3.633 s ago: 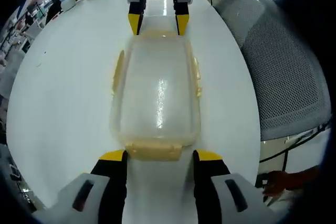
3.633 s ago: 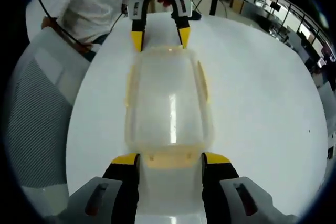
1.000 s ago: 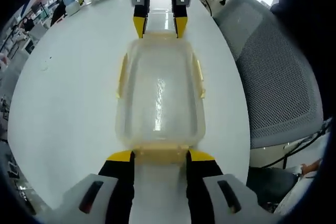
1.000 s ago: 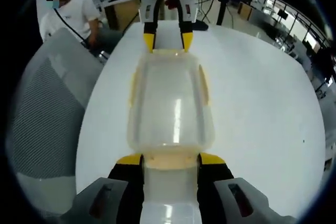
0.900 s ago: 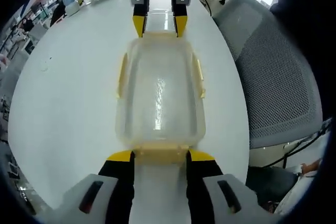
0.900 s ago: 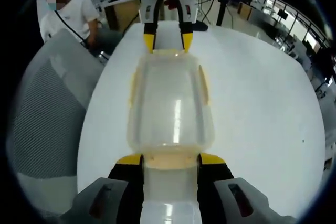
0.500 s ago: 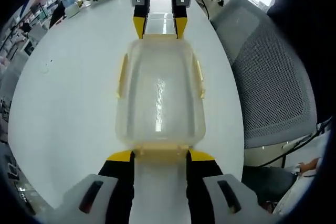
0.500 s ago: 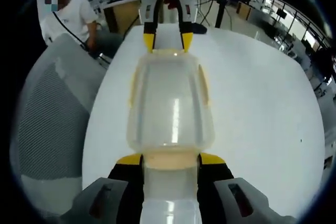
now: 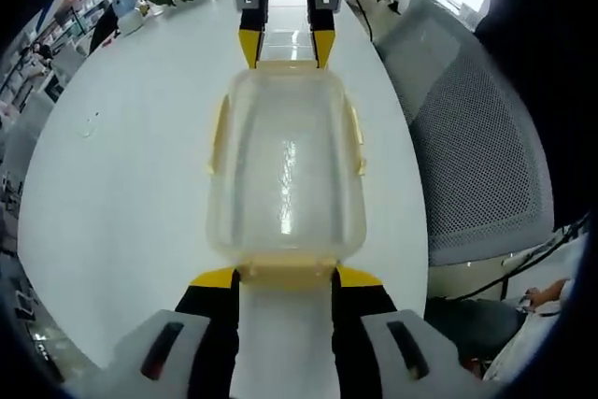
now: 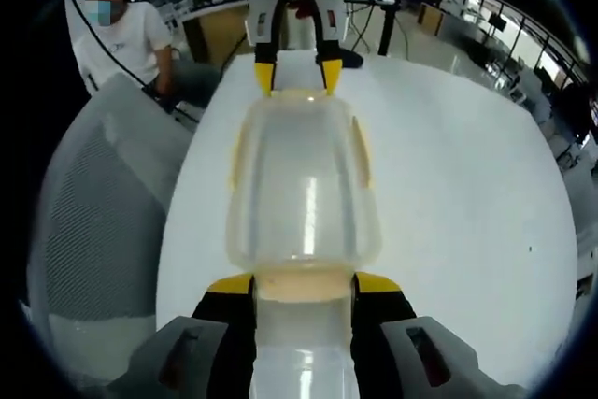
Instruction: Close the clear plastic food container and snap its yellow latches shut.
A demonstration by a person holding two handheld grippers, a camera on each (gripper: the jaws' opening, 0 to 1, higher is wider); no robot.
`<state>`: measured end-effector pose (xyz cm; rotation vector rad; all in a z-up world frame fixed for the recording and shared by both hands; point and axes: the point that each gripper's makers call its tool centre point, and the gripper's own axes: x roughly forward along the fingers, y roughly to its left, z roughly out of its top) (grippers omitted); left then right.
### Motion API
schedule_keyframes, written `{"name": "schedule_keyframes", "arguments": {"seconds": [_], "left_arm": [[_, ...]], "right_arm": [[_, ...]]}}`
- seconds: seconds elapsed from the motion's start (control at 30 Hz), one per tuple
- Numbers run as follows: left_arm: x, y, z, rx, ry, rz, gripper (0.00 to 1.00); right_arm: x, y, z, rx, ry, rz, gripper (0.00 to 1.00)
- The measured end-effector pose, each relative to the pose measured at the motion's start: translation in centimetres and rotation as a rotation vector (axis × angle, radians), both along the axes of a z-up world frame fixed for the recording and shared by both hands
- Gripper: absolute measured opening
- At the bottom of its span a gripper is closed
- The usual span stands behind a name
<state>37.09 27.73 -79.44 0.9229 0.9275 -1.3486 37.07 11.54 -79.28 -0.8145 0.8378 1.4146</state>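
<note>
both claws clamped on the end latches of the closed container, lid on.
left claw (image 9: 285,275) pinches the near yellow latch (image 9: 285,270) of the clear container (image 9: 285,170); right claw (image 10: 303,283) pinches the opposite end latch (image 10: 303,283), 1 claw at each short end. container sits between them over the white round tabletop (image 9: 121,165); side latches (image 9: 356,140) lie against the walls. grey mesh chair (image 9: 476,137) beside the tabletop.

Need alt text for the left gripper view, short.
A clear container with yellow latches lies lengthwise on a white table, the left gripper at its near end and the right gripper at its far end. A grey mesh chair stands beside the table.
</note>
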Motion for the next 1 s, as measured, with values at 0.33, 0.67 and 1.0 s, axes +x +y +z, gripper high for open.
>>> {"name": "schedule_keyframes", "arguments": {"seconds": [0.33,0.67,1.0], "left_arm": [[0.1,-0.2,0.7,0.007,-0.005,0.002,0.37],[0.2,-0.5,1.0,0.005,-0.006,0.004,0.37],[0.1,-1.3,1.0,-0.003,-0.001,0.002,0.37]], "right_arm": [[0.1,-0.3,1.0,0.000,-0.001,-0.001,0.38],[0.1,-0.6,1.3,-0.006,-0.002,0.000,0.38],[0.1,-1.4,1.2,-0.013,0.004,-0.005,0.38]]}}
